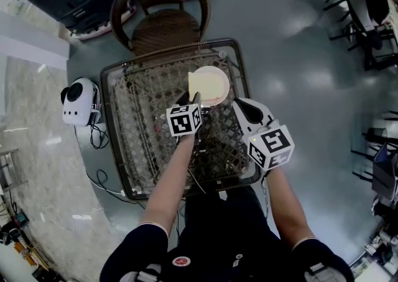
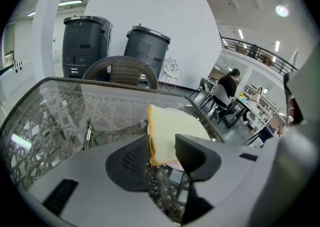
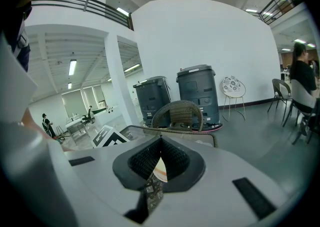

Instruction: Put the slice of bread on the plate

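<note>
Over the plate's (image 1: 224, 90) left half, w/ the glass-topped wicker table (image 1: 142, 133) underneath, the left gripper (image 1: 191, 97) holds the slice of bread (image 1: 199, 80). Its own view shows the left gripper (image 2: 162, 143) clamped on the near lower edge of the slice of bread (image 2: 172, 128). The jaws are only as far apart as the slice is thick, so most of it sticks out ahead of them. I read that edge grip as deliberate: it keeps the jaw tips clear of the plate, so the slice can drop flat once I let go. The slice sits tilted, crust edge to the left, not lying flat yet.

The right gripper (image 1: 241, 107) hangs just beside the plate on the right, out of the way. In its own view the right gripper (image 3: 159, 143) has its jaw tips meeting w/ nothing pinched. The pale-orange sliver seen below the tips lies beyond the jaws, prob. the plate or the bread; too small to say which.

Hard to judge: whether the slice's far edge already touches the plate. From overhead they just overlap, and in the left gripper view the bread itself covers most of the plate. The wicker chair (image 1: 160, 13) and bins (image 2: 146, 51) behind the table play no part.
</note>
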The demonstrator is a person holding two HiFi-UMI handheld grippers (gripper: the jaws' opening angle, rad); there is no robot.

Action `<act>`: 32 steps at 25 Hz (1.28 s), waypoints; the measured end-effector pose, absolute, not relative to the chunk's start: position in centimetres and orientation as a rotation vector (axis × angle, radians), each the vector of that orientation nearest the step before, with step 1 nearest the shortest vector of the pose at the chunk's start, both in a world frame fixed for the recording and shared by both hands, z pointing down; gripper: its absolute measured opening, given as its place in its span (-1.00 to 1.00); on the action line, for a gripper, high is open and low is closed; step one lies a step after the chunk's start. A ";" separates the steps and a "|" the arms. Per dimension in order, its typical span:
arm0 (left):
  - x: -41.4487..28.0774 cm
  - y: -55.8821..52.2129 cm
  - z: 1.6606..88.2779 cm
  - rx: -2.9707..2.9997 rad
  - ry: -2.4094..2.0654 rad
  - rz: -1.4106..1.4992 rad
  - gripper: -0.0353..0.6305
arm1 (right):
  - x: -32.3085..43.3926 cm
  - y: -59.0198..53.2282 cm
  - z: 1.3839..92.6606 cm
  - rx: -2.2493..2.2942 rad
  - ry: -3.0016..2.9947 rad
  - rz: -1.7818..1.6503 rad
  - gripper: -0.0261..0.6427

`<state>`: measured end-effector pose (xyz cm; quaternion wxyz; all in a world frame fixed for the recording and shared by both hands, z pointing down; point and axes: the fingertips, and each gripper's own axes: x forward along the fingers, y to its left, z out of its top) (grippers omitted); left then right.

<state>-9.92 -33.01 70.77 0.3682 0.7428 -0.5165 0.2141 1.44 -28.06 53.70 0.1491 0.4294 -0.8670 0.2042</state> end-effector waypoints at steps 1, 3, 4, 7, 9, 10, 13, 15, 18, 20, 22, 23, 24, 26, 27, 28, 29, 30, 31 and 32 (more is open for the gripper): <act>-10.0 -33.0 70.7 1.910 -1.331 0.554 -0.45 | 1.5 -28.0 53.6 1.234 -2.493 0.586 -0.90; -10.2 -33.0 70.4 1.916 -1.346 0.561 -0.45 | 1.5 -27.9 53.4 1.235 -2.496 0.583 -0.90; -10.4 -33.0 70.1 1.921 -1.356 0.562 -0.45 | 1.5 -27.9 53.3 1.235 -2.499 0.582 -0.90; -10.7 -33.0 68.9 1.959 -1.381 0.562 -0.45 | 1.6 -27.8 53.1 1.238 -2.505 0.579 -0.90; -10.6 -32.8 67.7 2.008 -1.376 0.556 -0.45 | 1.6 -27.7 52.9 1.240 -2.511 0.574 -0.90; -10.5 -32.7 67.1 2.036 -1.370 0.551 -0.45 | 1.6 -27.7 52.8 1.240 -2.516 0.571 -0.90; -9.9 -32.2 64.7 2.123 -1.364 0.527 -0.46 | 1.6 -27.5 52.1 1.237 -2.534 0.558 -0.90; -9.3 -31.7 62.9 2.190 -1.364 0.515 -0.47 | 1.5 -27.4 51.5 1.235 -2.550 0.549 -0.90; -8.3 -30.5 60.1 2.278 -1.357 0.489 -0.58 | 1.5 -27.0 50.6 1.231 -2.577 0.530 -0.90; -8.0 -29.7 58.4 2.315 -1.356 0.458 -0.67 | 1.4 -26.8 49.9 1.227 -2.594 0.517 -0.90; -7.8 -28.9 56.8 2.344 -1.361 0.428 -0.78 | 1.3 -26.5 49.1 1.224 -2.609 0.506 -0.90; -7.7 -28.6 56.0 2.357 -1.364 0.413 -0.81 | 1.3 -26.4 48.7 1.222 -2.616 0.502 -0.90; -7.6 -28.2 55.2 2.369 -1.366 0.397 -0.84 | 1.3 -26.3 48.2 1.220 -2.624 0.497 -0.90; -7.3 -27.5 53.6 2.391 -1.366 0.363 -0.86 | 1.3 -25.9 47.4 1.215 -2.642 0.483 -0.90; -7.2 -27.1 52.8 2.403 -1.363 0.349 -0.87 | 1.3 -25.7 46.9 1.213 -2.652 0.474 -0.90; -7.0 -26.6 52.0 2.417 -1.360 0.335 -0.87 | 1.3 -25.4 46.4 1.211 -2.661 0.465 -0.90; -6.8 -26.2 51.2 2.431 -1.357 0.323 -0.87 | 1.4 -25.2 46.0 1.210 -2.670 0.457 -0.90; -6.7 -25.8 50.4 2.444 -1.355 0.310 -0.87 | 1.4 -25.0 45.5 1.209 -2.679 0.450 -0.90; -6.5 -25.4 49.6 2.458 -1.355 0.297 -0.87 | 1.5 -24.8 45.1 1.208 -2.687 0.442 -0.90; -6.3 -25.0 48.8 2.471 -1.356 0.283 -0.87 | 1.6 -24.6 44.6 1.208 -2.696 0.435 -0.90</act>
